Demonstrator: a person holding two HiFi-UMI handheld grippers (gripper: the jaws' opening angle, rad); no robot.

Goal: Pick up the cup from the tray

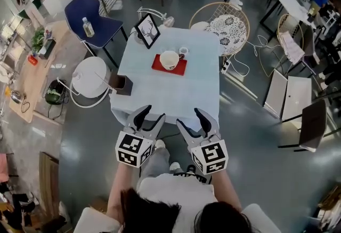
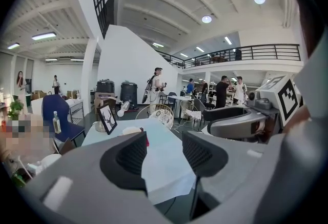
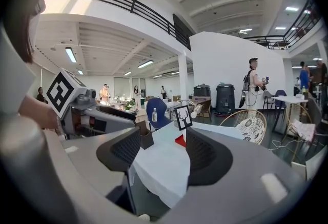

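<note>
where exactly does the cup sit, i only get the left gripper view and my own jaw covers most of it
Observer: In the head view the white round cup stands on a red square tray, on the far half of the pale blue table, about midway across.
Operator: anything close to it i could knock
Observer: A smaller white cup stands at the tray's far right corner, just beside the big one.
Operator: and my other hand
Observer: The right gripper hangs at the table's near edge beside the left gripper. In its own view its jaws are apart with nothing between them.
</note>
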